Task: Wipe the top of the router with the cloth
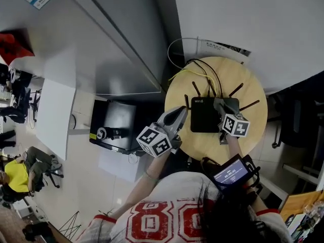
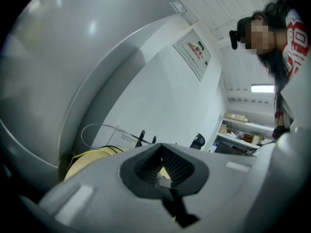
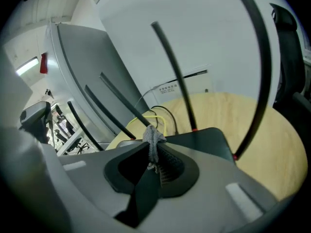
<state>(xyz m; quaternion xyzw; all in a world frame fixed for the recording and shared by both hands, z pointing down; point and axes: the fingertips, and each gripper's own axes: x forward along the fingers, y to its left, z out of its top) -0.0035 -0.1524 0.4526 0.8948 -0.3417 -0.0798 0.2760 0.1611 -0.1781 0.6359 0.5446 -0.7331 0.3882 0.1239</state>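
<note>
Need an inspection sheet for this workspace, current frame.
Surface: round wooden table.
Job's things: black router mid-table, antennas raised; grey cloth over its top.
Clutter: nothing seen.
Grippers: right claw shut on grey cloth; left claw shut, empty, at the table's left edge.
Cables: yellow cable and black cables behind the router.
Surroundings: white wall, black box on the floor.

Overhead + low cams; router (image 1: 205,114) prob. shared
</note>
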